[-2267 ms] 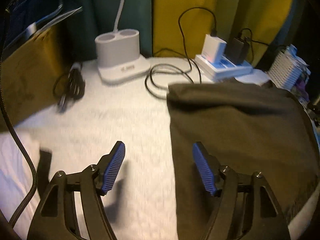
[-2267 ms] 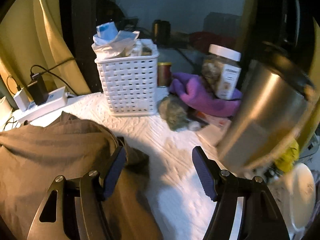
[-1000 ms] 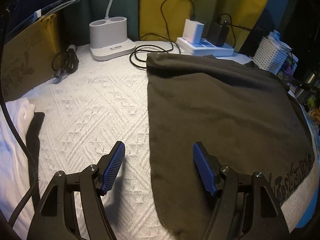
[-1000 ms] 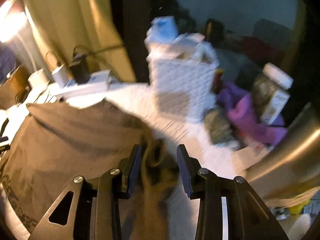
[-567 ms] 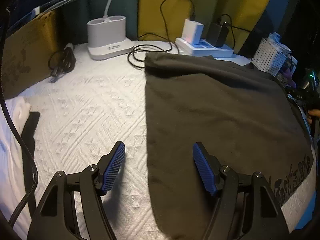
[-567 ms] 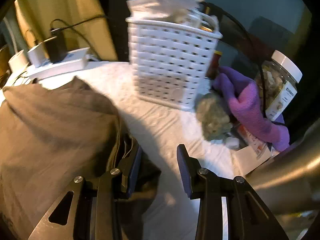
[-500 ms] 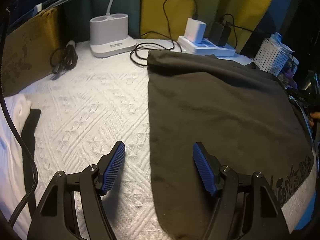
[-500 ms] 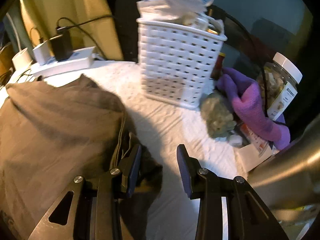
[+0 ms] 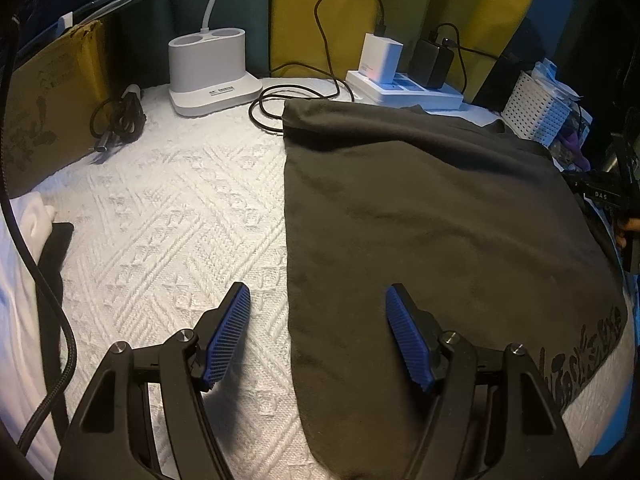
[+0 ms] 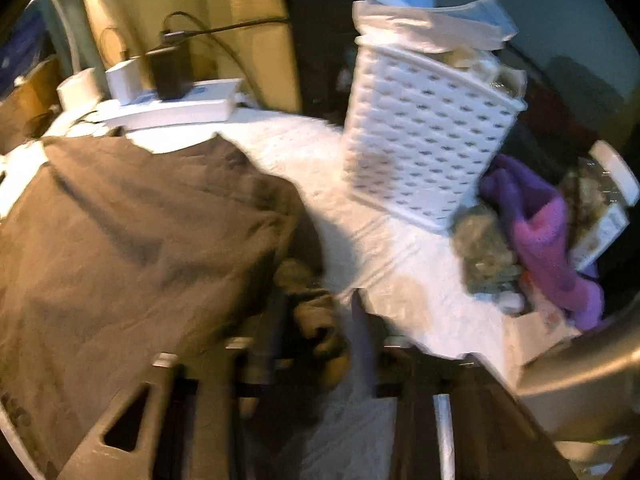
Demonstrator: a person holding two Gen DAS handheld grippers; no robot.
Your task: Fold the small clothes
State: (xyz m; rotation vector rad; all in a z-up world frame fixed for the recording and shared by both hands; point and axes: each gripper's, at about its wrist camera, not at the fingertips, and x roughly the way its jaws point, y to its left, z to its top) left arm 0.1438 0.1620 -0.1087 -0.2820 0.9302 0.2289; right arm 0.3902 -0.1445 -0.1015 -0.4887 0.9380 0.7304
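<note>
While one dark brown garment lies flat on the white textured bedspread before yellow curtains, long axis running away from the tongs, the left gripper gapes astride its near edge and the right gripper, blurred, has just been closing on bunched cloth.

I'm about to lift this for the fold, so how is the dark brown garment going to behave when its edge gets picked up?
Probably floppy: the dark brown garment lies flat with soft creases, and its corner bunches between the pads of the right gripper, whose jaws have just been closing. It looks light and should drape. The textured white cloth underneath may drag on it.
</note>
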